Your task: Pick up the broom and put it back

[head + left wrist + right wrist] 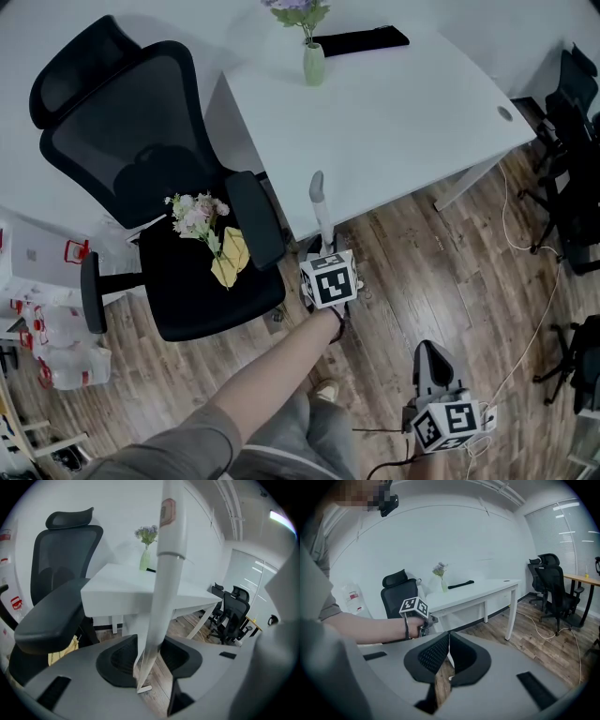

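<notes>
A: Where's the broom handle (319,202) rn?
B: Upright, right at the near edge of the white desk (403,112), btw the desk & the armrest (255,220) of the black office chair (131,141). Brush end not in view
A: Left gripper (325,253)?
B: Jaws spread, handle standing between them. Pads don't look clamped on it
A: And the right gripper (429,354)?
B: Low over the wood floor (441,272), well apart from the broom handle. Jaws pressed together at the tips, nothing in them
A: Anything else nearby?
B: Green vase (313,64) w/ flowers at the desk's far side, and a bouquet (197,216) lying on the chair seat
</notes>
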The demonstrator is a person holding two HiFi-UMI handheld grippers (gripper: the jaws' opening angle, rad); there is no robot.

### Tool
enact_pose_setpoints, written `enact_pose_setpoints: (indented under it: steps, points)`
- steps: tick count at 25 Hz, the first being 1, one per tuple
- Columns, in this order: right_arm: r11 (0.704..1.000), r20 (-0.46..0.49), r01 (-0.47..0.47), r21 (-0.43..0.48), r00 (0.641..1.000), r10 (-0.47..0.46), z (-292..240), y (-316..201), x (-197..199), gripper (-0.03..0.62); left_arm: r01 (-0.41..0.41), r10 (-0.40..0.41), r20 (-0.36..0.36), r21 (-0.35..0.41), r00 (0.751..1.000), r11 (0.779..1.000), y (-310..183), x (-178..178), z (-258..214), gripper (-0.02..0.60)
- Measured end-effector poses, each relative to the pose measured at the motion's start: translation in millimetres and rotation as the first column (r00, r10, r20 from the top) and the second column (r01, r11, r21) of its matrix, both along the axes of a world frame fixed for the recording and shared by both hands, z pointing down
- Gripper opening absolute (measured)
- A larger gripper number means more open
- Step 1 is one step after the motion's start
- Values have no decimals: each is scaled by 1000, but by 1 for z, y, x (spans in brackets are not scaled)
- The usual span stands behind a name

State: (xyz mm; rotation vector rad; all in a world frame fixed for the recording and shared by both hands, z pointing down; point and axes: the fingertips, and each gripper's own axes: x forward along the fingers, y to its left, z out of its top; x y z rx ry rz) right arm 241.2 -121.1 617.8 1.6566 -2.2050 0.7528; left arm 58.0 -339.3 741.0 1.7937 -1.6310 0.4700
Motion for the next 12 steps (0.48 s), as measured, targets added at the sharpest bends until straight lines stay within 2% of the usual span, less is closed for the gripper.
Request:
enact_pose_setpoints:
  steps: [1,6,8,12]
  points:
    - [1000,2,0,-1,1000,0,0,-1,-1,32,3,-3,-8,1,1000,1000,0,-1,3,169]
    - [1000,1,1,-8,1000,-1,-1,-3,0,32,-22,22,0,-2,1000,1000,7,0,6,198]
    - [1000,-1,-4,-11,1000,4,-1,-3,-1,32,-48,47,-16,-10,999,999,12,2,3,254]
    - [999,28,-26,-20,999,26,-14,-3,-3,32,-100,100,-6,-3,995,995,32,-3,-14,261]
